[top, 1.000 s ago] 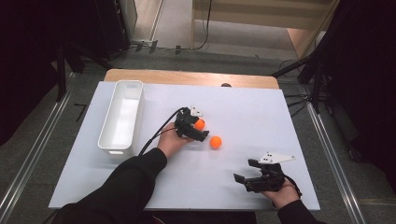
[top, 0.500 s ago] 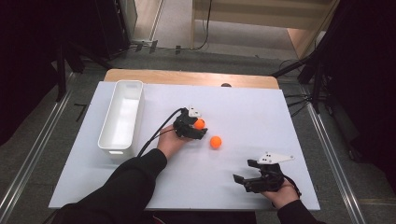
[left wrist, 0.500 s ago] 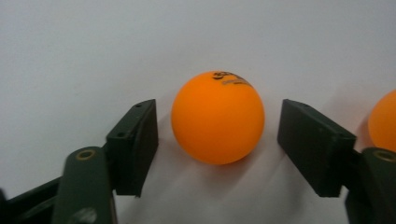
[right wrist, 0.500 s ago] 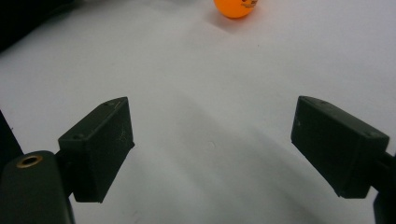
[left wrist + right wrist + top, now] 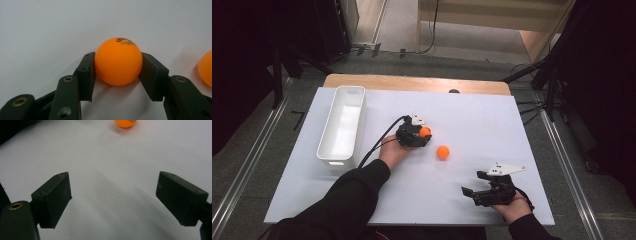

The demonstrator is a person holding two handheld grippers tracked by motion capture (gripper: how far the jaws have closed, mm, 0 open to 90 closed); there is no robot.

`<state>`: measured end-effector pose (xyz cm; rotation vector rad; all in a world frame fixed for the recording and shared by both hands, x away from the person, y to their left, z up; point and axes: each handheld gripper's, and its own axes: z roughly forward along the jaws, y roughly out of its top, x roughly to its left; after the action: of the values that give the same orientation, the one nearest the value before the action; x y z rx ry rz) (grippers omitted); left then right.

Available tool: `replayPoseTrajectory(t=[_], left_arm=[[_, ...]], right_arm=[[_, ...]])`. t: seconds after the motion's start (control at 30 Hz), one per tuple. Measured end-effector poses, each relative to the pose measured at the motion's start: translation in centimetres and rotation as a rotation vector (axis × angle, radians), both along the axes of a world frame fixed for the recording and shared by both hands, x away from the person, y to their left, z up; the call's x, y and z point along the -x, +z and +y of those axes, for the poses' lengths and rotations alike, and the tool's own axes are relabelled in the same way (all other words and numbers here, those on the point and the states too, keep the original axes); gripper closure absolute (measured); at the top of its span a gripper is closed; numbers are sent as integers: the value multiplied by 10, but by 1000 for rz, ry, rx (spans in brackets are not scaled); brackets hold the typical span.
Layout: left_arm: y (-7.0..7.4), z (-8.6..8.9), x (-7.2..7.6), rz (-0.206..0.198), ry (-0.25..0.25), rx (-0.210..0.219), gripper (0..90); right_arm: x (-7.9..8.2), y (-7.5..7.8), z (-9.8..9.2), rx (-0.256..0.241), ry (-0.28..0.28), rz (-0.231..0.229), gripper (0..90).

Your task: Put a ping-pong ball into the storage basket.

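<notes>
Gripping the ball point(image 5: 118, 61) firmly, the left gripper point(image 5: 421, 136) should lift slowly toward the bin point(image 5: 341, 125); the right gripper point(image 5: 112, 197) rests released.

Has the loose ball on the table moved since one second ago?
No. The loose ball lies at the same spot, right of the bin.
</notes>
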<state>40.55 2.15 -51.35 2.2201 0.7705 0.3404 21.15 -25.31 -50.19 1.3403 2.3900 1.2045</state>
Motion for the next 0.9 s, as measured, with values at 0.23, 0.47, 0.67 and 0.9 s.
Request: replayPoseTrajectory(t=[0.23,0.47,0.67,0.9], left_arm=[[2,1,0,12,-5,2,502],[9,2,2,18,-12,24,502],[20,5,4,13,-10,35,503],[37,6,9,17,-34,57,502]], right_arm=[[1,1,-1,-3,-3,7,116],[1,1,-1,-1,0,-2,116],[1,1,-1,-2,-1,-7,116],[1,2,0,-2,3,-6,115]])
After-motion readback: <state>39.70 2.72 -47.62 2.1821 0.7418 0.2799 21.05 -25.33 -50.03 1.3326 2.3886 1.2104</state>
